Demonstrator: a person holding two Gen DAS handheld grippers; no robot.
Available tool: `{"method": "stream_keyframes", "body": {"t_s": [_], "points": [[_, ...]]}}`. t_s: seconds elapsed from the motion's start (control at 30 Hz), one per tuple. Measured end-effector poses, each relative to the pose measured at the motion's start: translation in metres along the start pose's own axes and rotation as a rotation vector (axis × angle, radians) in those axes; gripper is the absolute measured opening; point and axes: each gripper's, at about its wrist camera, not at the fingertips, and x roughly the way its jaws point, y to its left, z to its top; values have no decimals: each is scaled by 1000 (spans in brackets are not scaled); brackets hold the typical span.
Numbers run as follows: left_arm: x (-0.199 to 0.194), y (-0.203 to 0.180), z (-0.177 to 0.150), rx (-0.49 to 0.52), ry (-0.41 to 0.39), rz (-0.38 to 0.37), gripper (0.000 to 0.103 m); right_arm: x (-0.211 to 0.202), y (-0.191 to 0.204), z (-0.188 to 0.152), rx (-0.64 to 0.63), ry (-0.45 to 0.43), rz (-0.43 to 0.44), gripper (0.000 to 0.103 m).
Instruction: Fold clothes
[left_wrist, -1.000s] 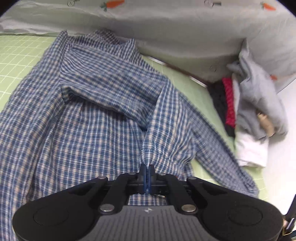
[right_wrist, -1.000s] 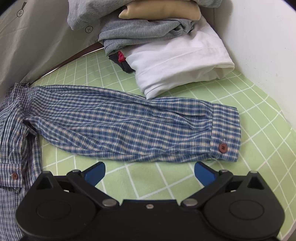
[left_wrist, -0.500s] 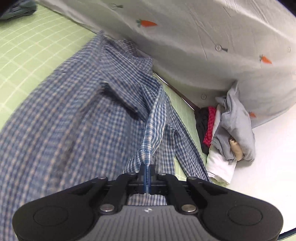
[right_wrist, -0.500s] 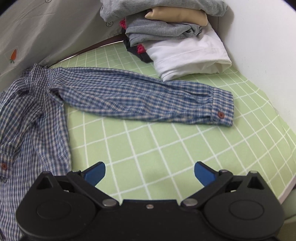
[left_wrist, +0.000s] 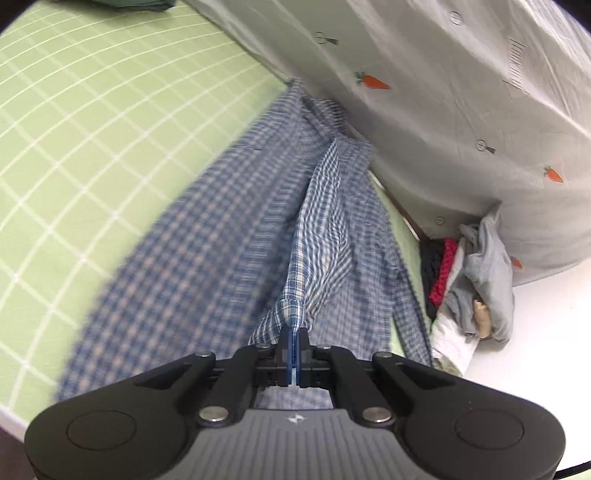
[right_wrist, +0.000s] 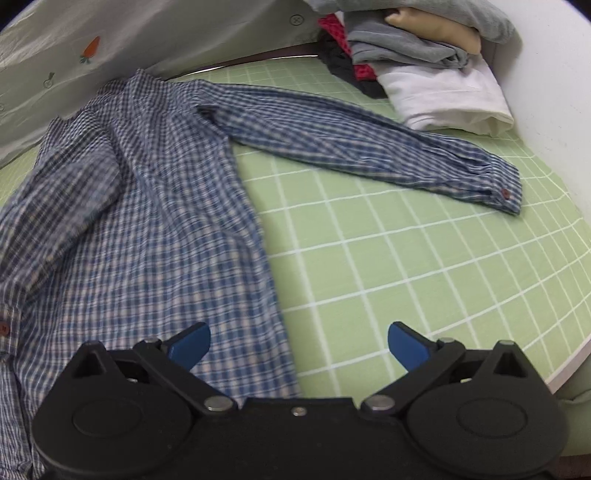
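Surface, left wrist view: green mat (left_wrist: 110, 122) with a white grid covers the tabletop; behind it hangs a pale sheet (left_wrist: 461, 110) printed with small orange carrots and round grey marks. No readable words; only a small pale emblem sits on the grey gripper body.
Plaid shirt, left wrist view: the blue-and-white checked plaid shirt (left_wrist: 207, 251) lies lengthwise on the mat, collar end toward the sheet, with one strip of cloth lifted up from the rest.
Left hand-held gripper: the left hand-held gripper (left_wrist: 293, 345) has its blue fingers pressed together, clamped on a hemmed edge of the plaid shirt, which rises taut to it.
Clothes pile, left wrist view: a stack of folded clothes (left_wrist: 476, 280) sits at the far right by the sheet, grey, red, dark and white.
Surface, right wrist view: same green mat (right_wrist: 406, 258); carrot-print sheet (right_wrist: 110, 44) at the back.
Plaid shirt, right wrist view: shirt body (right_wrist: 140, 221) lies left, one sleeve (right_wrist: 351, 144) stretched flat to the right, its cuff showing a reddish button (right_wrist: 505, 192).
Right hand-held gripper: the right hand-held gripper (right_wrist: 299, 341) has its fingers wide apart, holding nothing, above the shirt's lower edge.
Clothes pile, right wrist view: folded clothes (right_wrist: 424, 66) lie beyond the sleeve, white at the bottom, then grey and tan.
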Motion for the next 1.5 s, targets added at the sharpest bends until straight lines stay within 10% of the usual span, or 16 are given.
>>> {"method": "stream_keyframes", "body": {"t_s": [0.9,1.0,1.13,1.3,1.5], "points": [[27,68,-4,0,161,188,3,-14,58,-29,-59,45,-41,103],[26,59,-1,31,185,242,14,-13,56,-23,-56,36,-34,103],[22,35,7,125,150,339,67,-16,56,-10,-66,1,-16,103],[22,-15,12,331,79,407,88,-18,52,6,-63,-53,23,103],[49,-52,7,449,102,422,91,-16,35,25,-46,-94,60,103]]}}
